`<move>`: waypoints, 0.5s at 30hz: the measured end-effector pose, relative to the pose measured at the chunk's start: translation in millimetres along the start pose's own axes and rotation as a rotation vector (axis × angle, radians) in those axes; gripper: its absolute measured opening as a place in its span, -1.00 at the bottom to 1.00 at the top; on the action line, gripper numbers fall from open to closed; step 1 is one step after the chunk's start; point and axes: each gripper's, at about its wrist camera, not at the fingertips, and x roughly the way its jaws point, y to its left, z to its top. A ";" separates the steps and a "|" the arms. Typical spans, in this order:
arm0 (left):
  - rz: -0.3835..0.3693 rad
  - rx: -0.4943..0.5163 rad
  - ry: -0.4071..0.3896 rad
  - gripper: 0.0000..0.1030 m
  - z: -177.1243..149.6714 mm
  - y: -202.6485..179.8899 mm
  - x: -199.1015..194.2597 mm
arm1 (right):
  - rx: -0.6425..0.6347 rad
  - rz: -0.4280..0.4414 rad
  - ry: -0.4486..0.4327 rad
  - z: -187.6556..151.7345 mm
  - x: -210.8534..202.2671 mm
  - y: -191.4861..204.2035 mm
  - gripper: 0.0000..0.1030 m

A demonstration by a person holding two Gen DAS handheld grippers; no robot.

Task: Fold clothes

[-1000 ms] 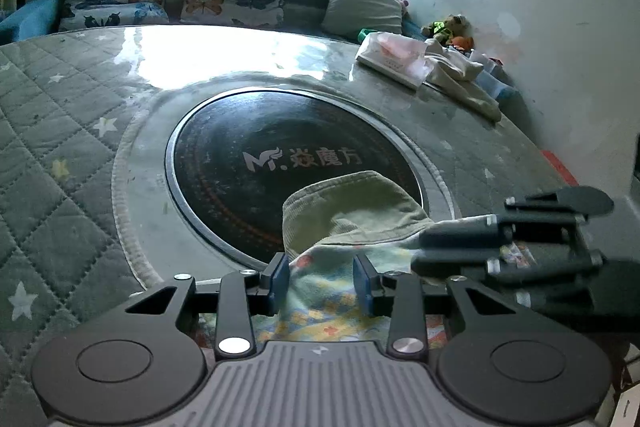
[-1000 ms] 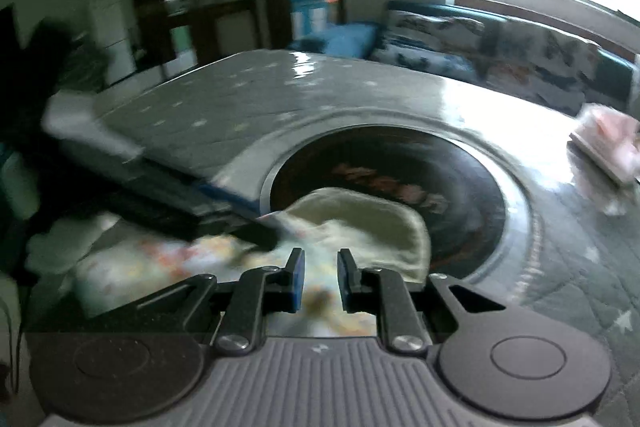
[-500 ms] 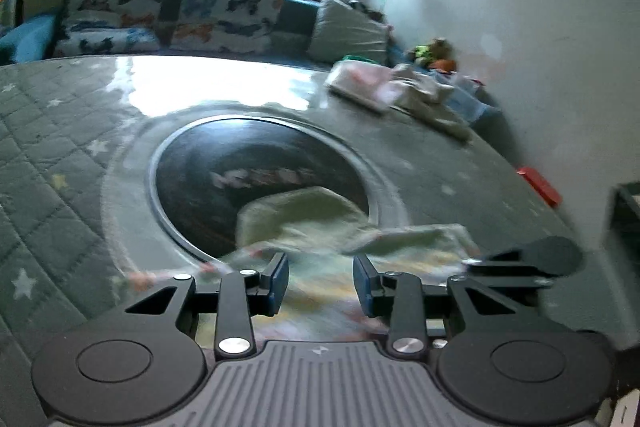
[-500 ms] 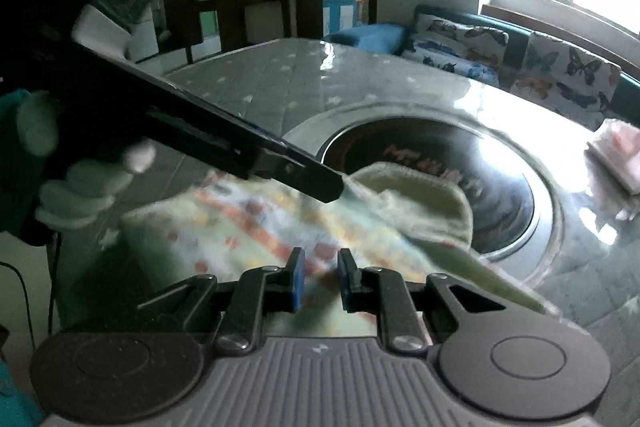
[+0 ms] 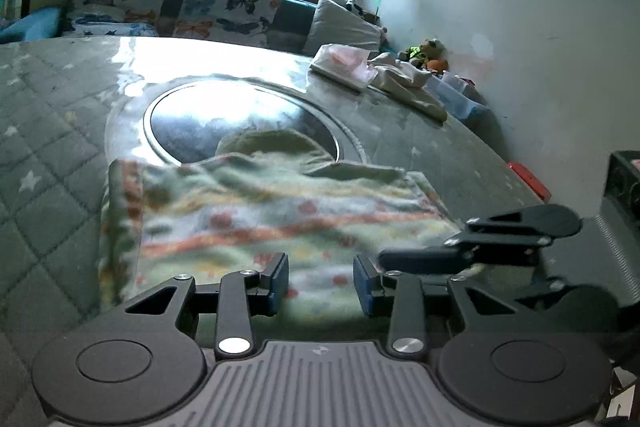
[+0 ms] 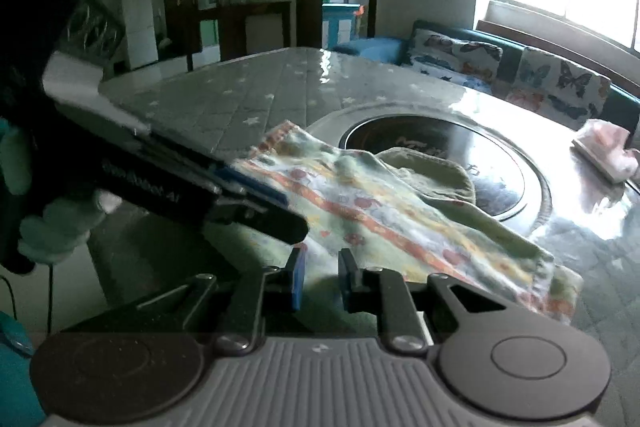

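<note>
— Since a second ago, what has changed?

— Spread wider, mostly: the printed garment (image 5: 280, 219) was bunched close under me and now stretches across the lower middle of the left wrist view, with its near edge raised off the table (image 5: 48, 131).

— Where does it lie from you?

— Straight ahead of both grippers. Its long axis runs left to right across the frame, and its far end, the plain green part, rests on the dark round inset (image 5: 192, 131) at centre.

— Who has hold of it?

— My right gripper (image 6: 322, 277) shows only a narrow gap, and from the left view its fingers look pressed together on the near right corner, so I judge it clamped there. My left gripper (image 5: 322, 281) has its jaws well apart with the near edge between them. Whether it pinches the fabric, I cannot tell.

— And the fold?

— I'd carry the near edge forward, away from me, over the green end. Both grippers sit at that edge, so neither is nearer.
</note>
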 end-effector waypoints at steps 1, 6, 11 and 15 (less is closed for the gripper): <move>0.004 -0.002 0.001 -0.26 -2.7 1.5 0.1 | 0.004 -0.012 0.004 -3.2 -1.3 0.1 -0.67; 0.013 -0.004 -0.009 -0.26 -8.9 4.3 -2.5 | 0.049 -0.055 0.014 -18.7 -10.0 -9.3 -0.67; 0.022 -0.021 -0.018 -0.27 -11.7 11.1 -8.9 | 0.116 -0.127 0.029 -34.0 -24.5 -28.1 -0.66; 0.025 -0.041 -0.027 -0.27 -14.3 17.4 -13.8 | 0.180 -0.174 0.036 -50.5 -38.2 -47.6 -0.67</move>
